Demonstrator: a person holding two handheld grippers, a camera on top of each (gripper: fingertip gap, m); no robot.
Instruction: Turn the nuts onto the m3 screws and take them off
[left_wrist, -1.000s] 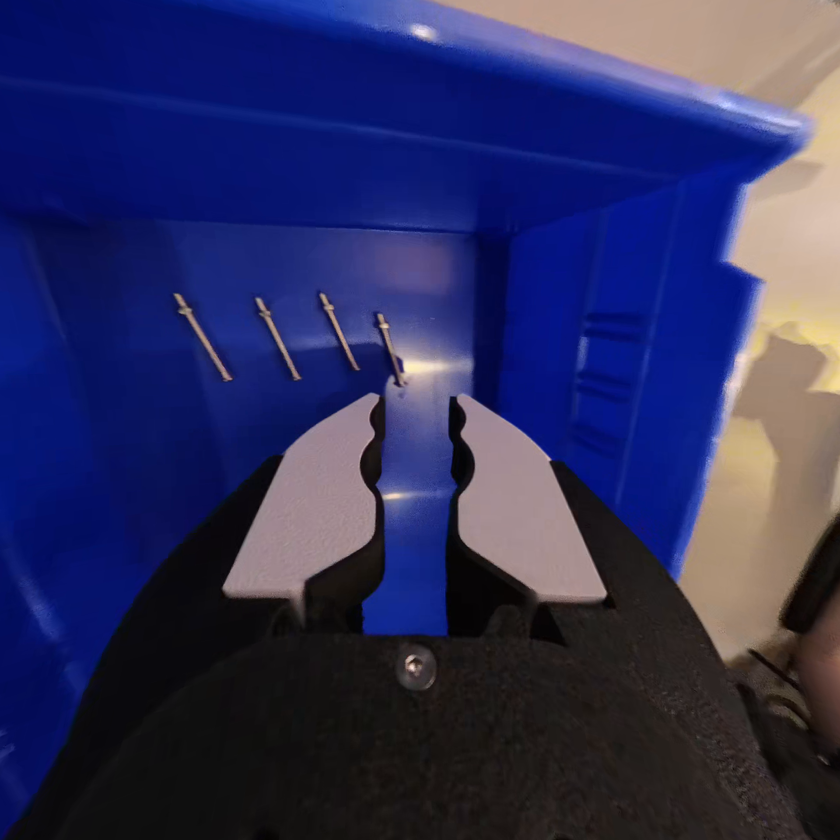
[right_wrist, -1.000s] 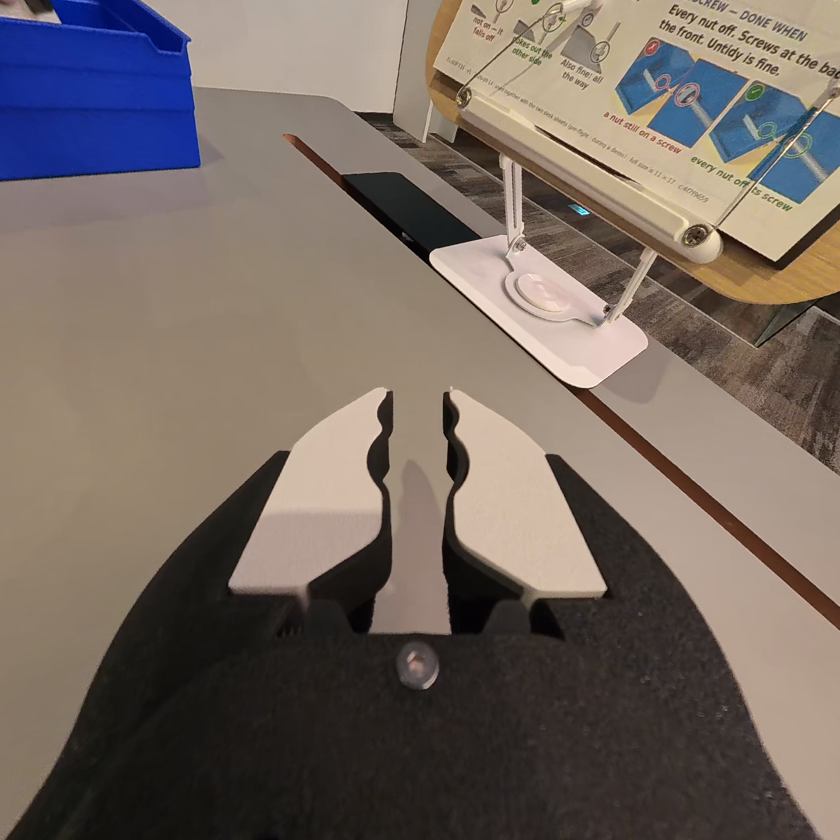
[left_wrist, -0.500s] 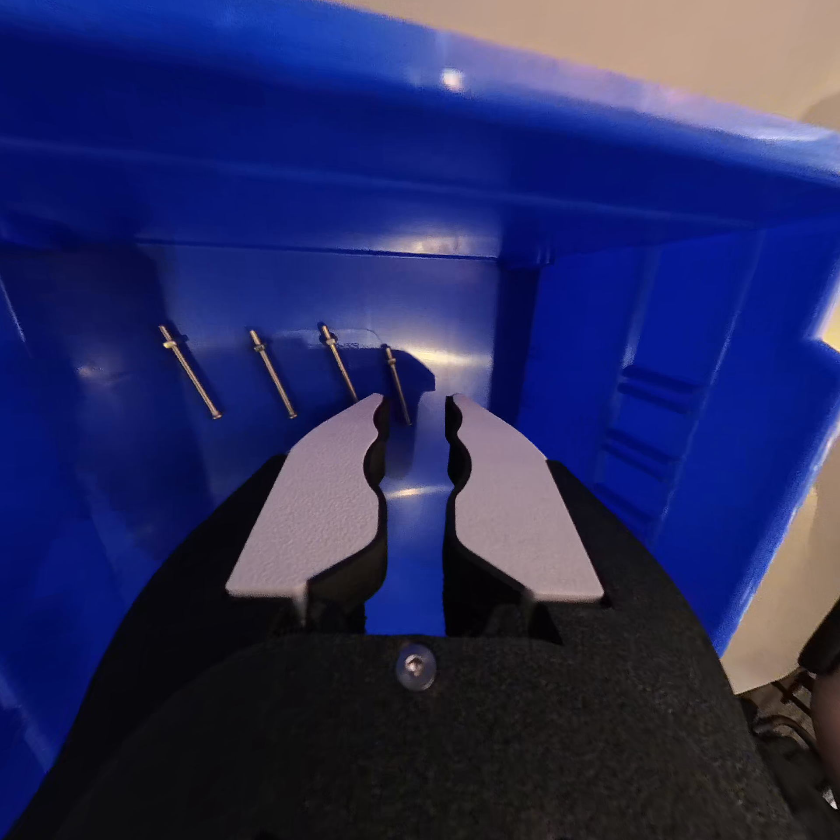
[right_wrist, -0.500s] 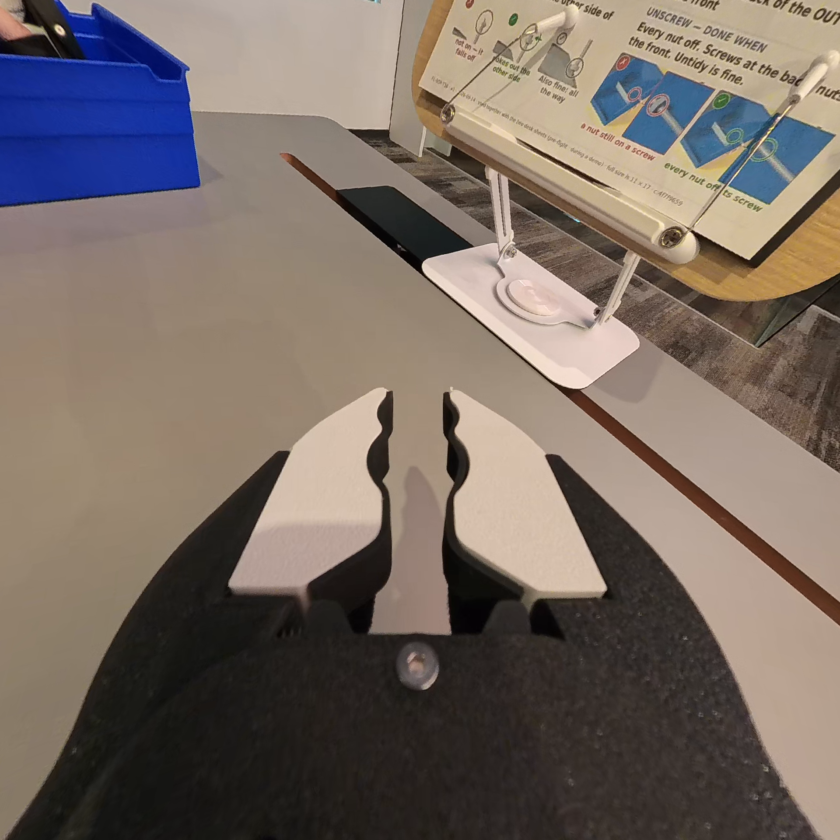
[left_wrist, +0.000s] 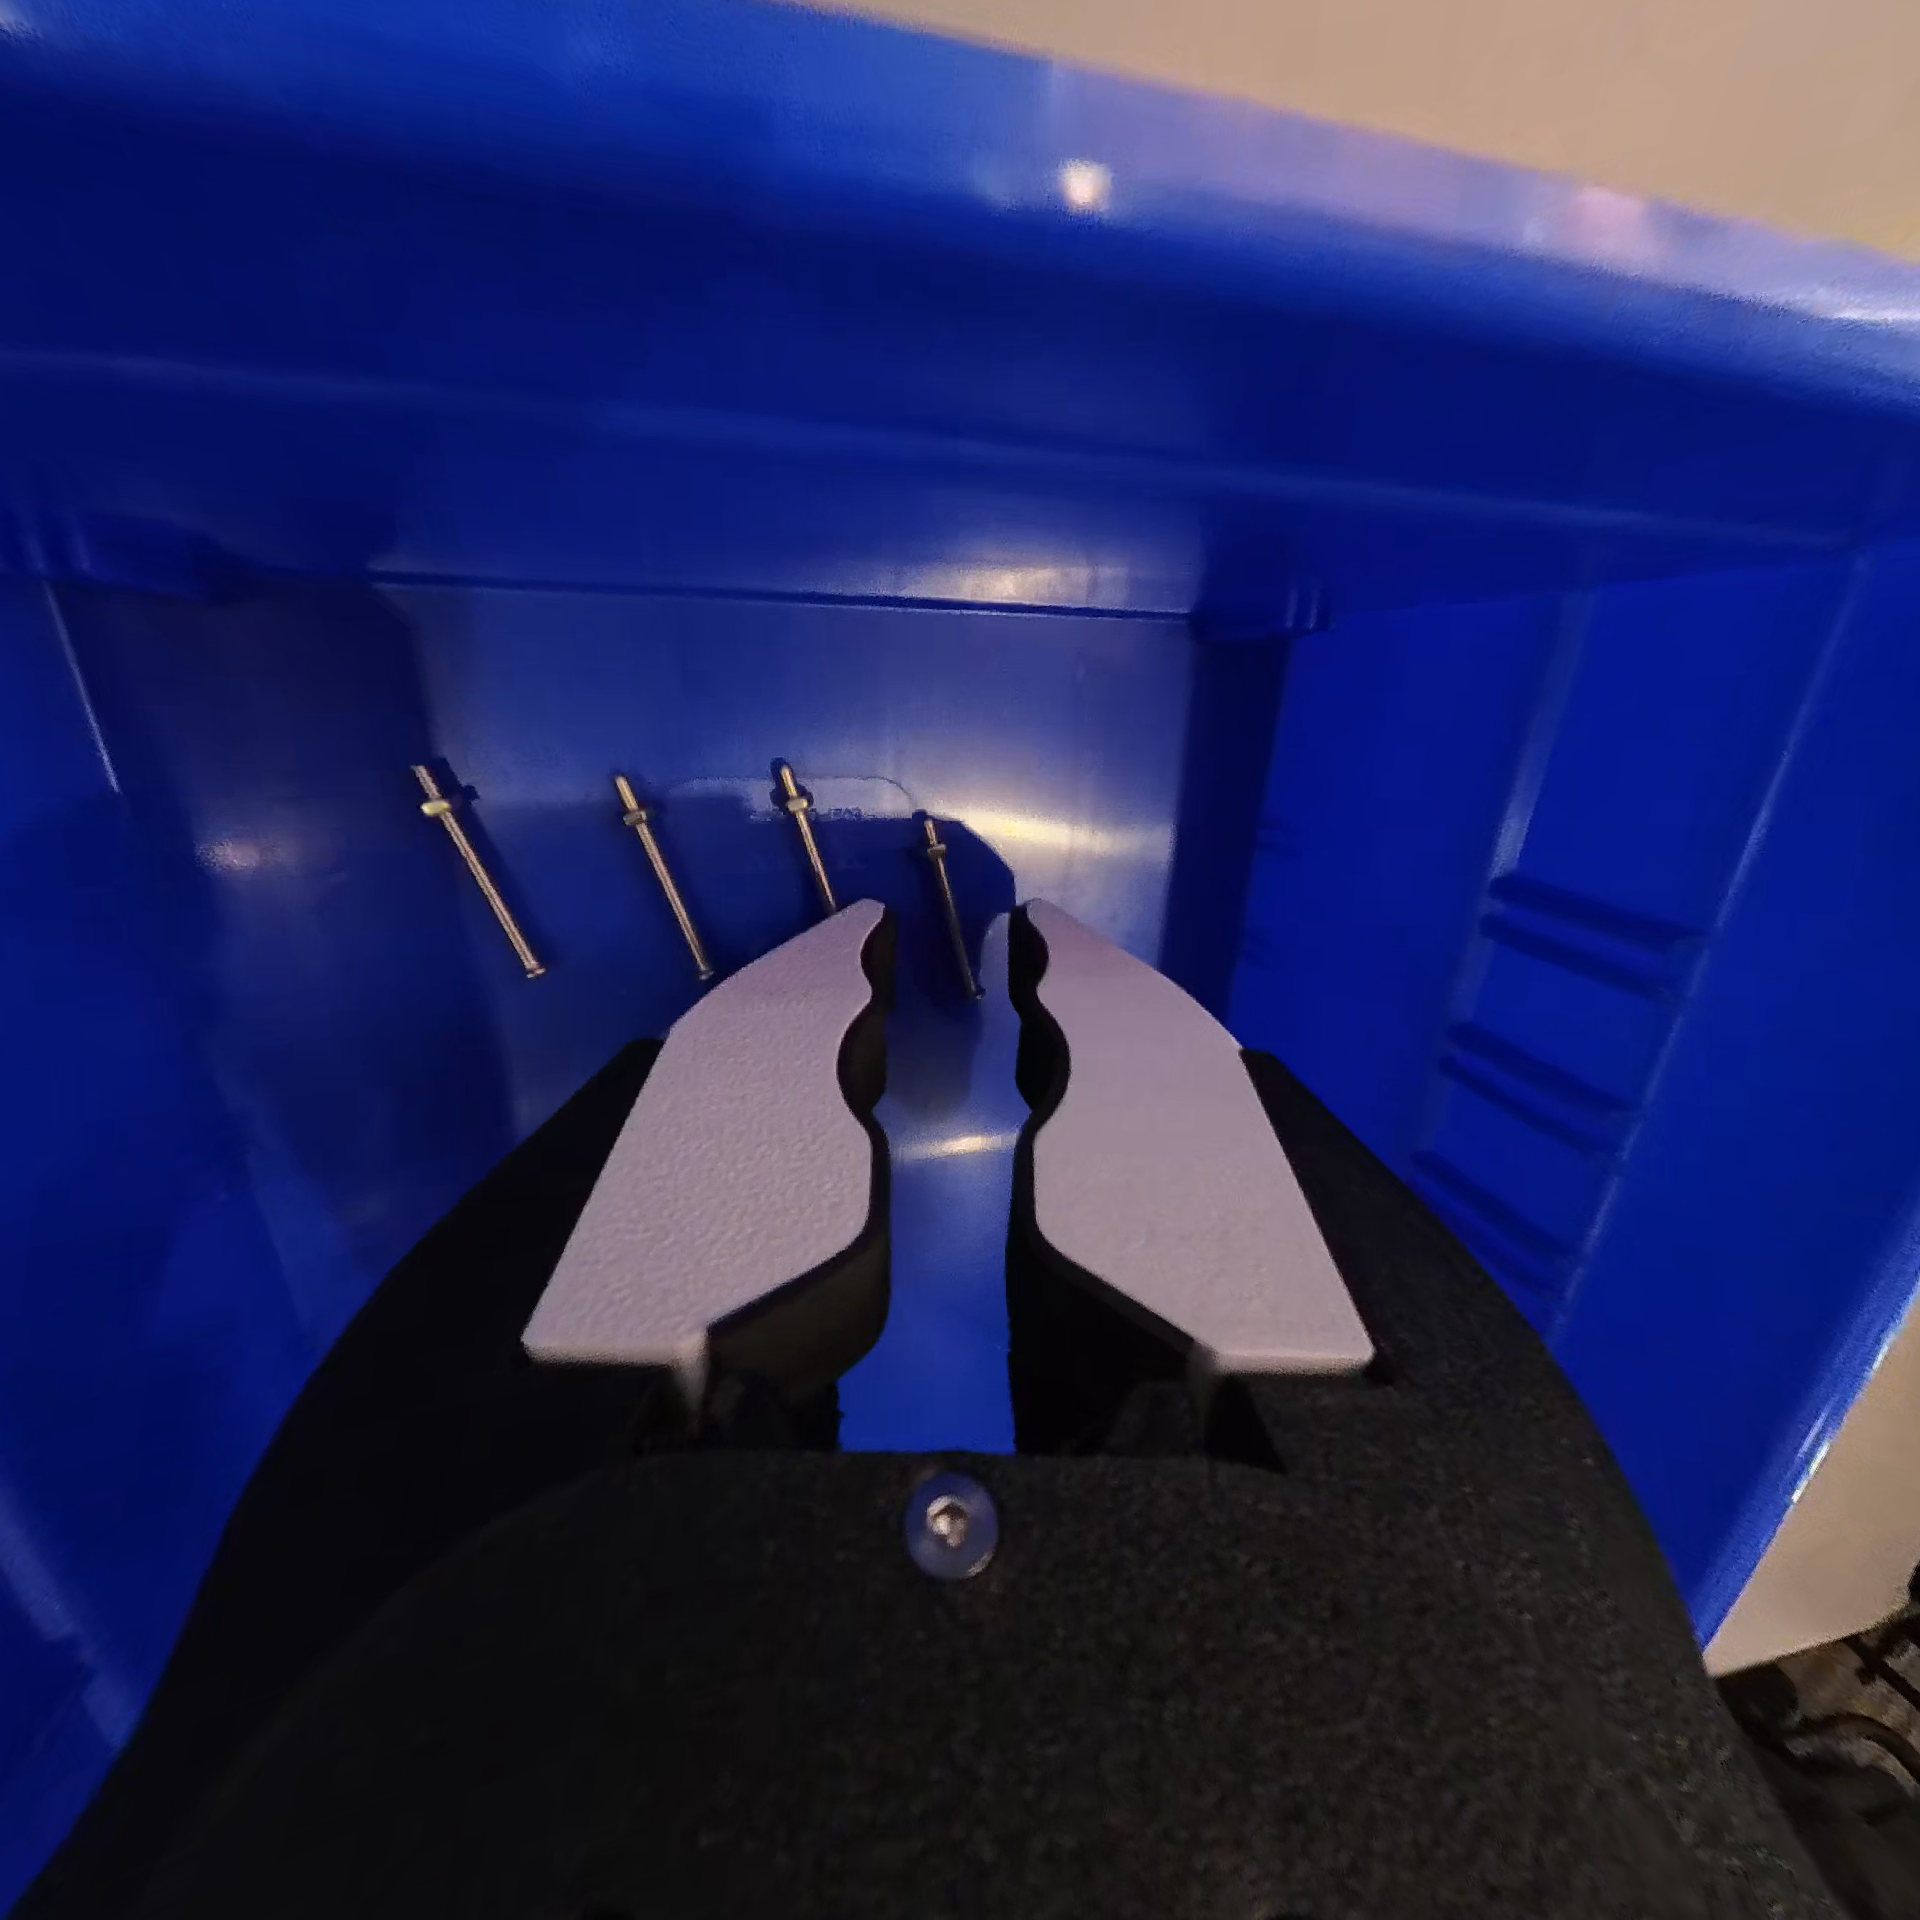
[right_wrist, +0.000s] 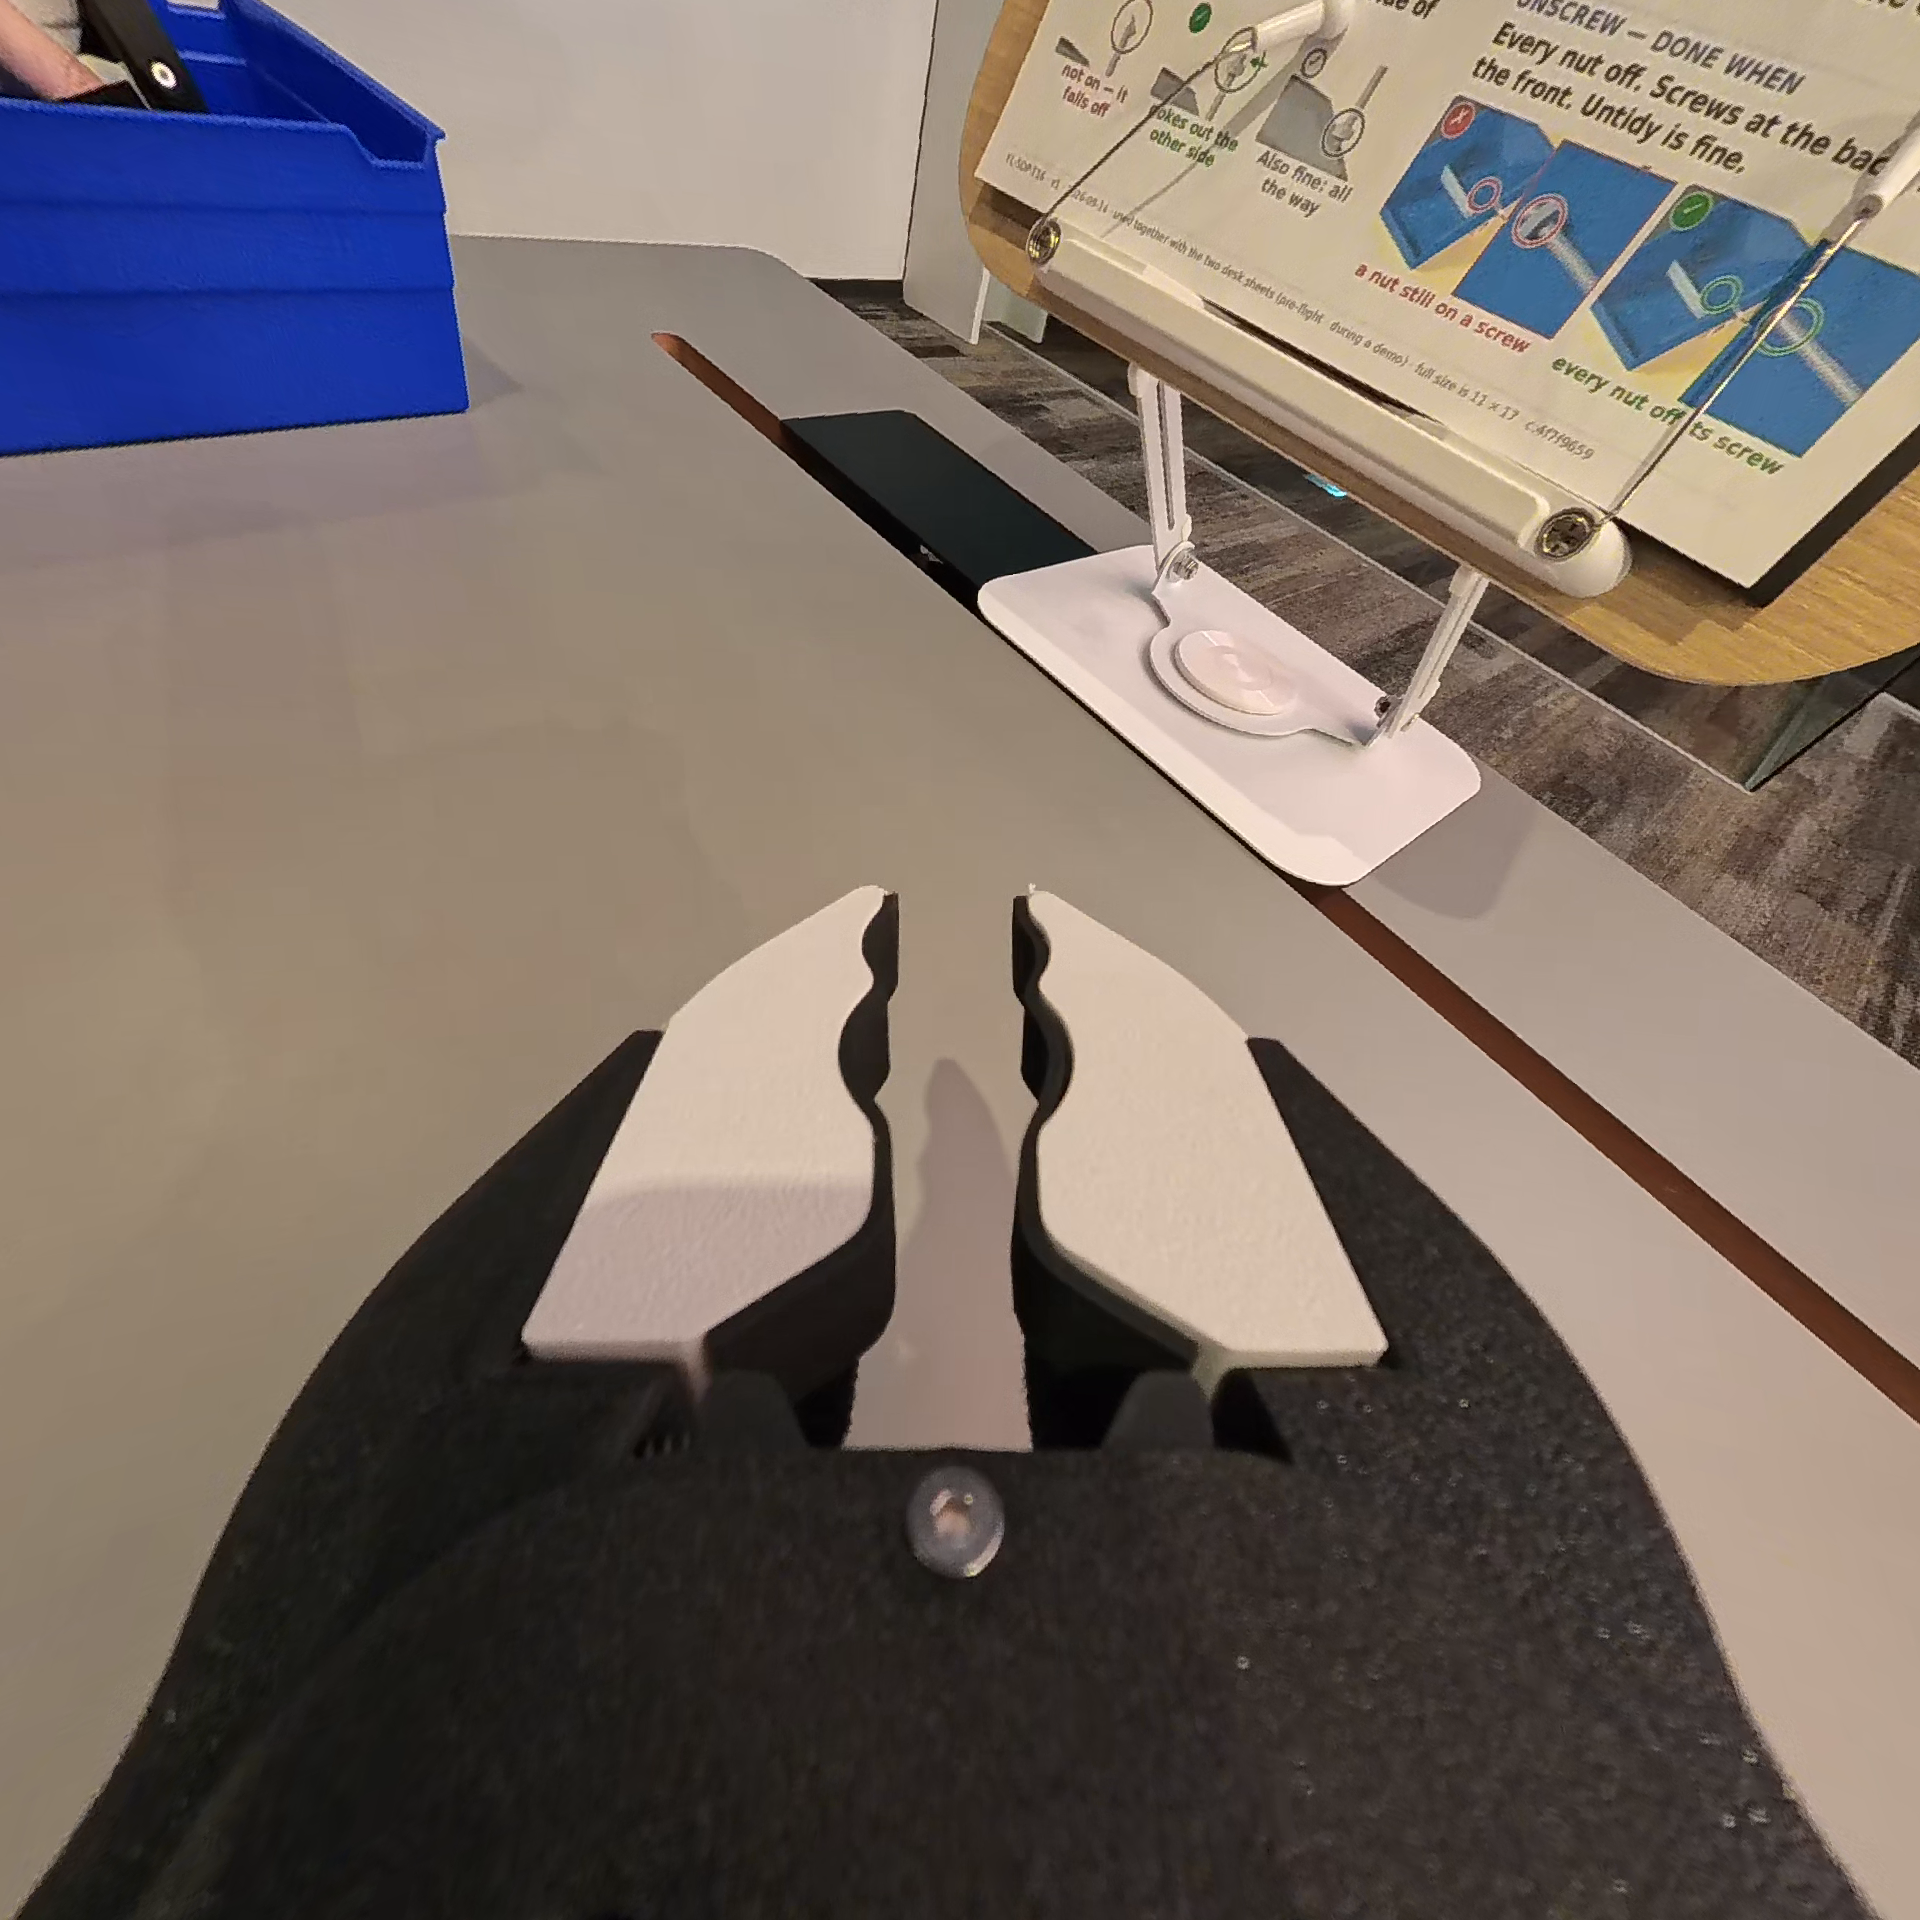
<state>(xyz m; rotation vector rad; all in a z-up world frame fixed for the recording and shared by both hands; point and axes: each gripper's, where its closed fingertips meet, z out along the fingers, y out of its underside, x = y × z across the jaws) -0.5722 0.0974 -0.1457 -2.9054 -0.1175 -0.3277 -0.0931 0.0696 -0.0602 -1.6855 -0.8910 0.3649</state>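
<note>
Both hand-held grippers parted, empty | left inside bin | right over table

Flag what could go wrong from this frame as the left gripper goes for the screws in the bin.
1. The left gripper is open around the rightmost screw; the next screw runs under its left finger and could get nudged.
2. The screws are thin and the nuts tiny, so a grip may slip.
3. The right gripper hovers open over the table, offering no support.

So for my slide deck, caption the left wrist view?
Open left gripper inside a blue bin, lined up on the rightmost of four nutted screws.
</note>
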